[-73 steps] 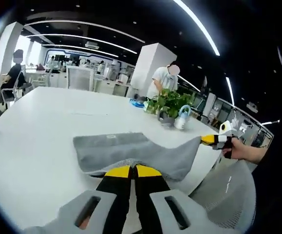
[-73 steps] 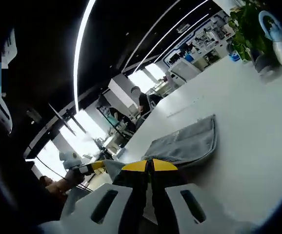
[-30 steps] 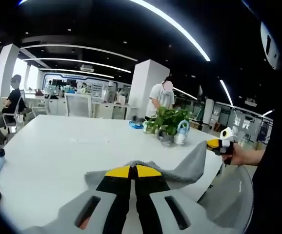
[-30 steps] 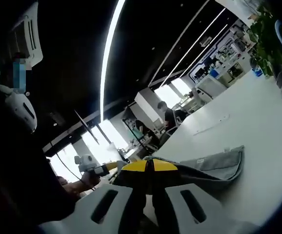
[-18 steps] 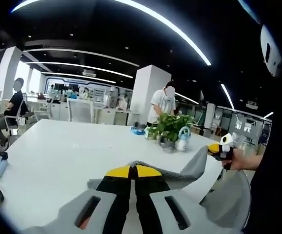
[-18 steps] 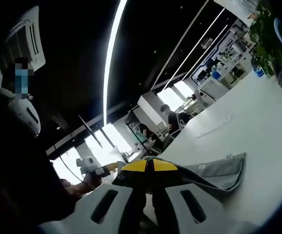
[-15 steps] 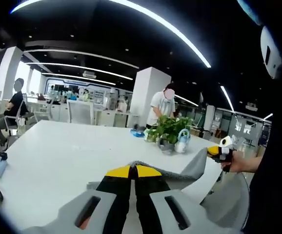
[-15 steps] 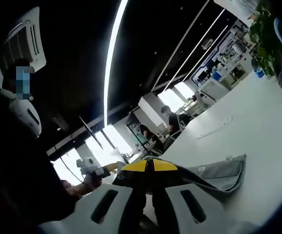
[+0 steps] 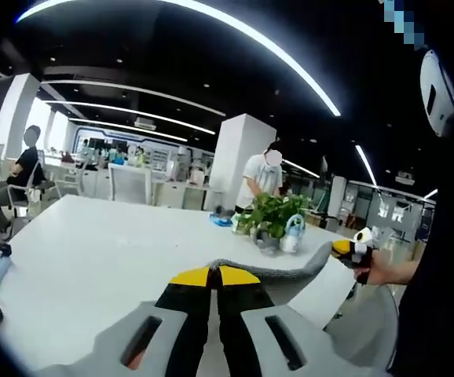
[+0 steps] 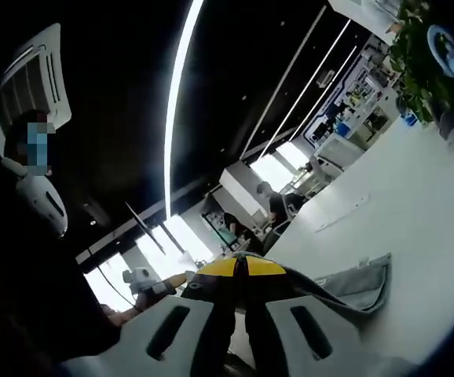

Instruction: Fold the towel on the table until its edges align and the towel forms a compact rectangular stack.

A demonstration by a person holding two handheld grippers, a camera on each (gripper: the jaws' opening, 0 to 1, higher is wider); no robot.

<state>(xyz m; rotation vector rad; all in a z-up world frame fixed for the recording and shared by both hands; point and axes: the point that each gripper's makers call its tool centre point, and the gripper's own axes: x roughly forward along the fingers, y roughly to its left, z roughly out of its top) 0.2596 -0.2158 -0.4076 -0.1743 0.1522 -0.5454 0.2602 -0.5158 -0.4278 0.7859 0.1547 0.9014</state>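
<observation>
both tools carry the grey towel (image 9: 278, 272) higher than earlier, left tool (image 9: 214, 276) and right tool (image 10: 239, 266) each clamped on an edge above the tabletop (image 9: 93, 251); uneven tension risks misaligned edges.

Left claw (image 9: 214, 275): two black jaws capped with yellow tips, rising from a pale grey moulded housing with a rounded slot on either side; the same build shows on the right claw (image 10: 239, 267) in the right gripper view. In the left gripper view the right claw (image 9: 345, 248) appears at the far right as a small yellow-and-black tip with a white body, gripped in the person's hand (image 9: 378, 272). A dark garment borders the right edge there, and the left edge of the right gripper view.
</observation>
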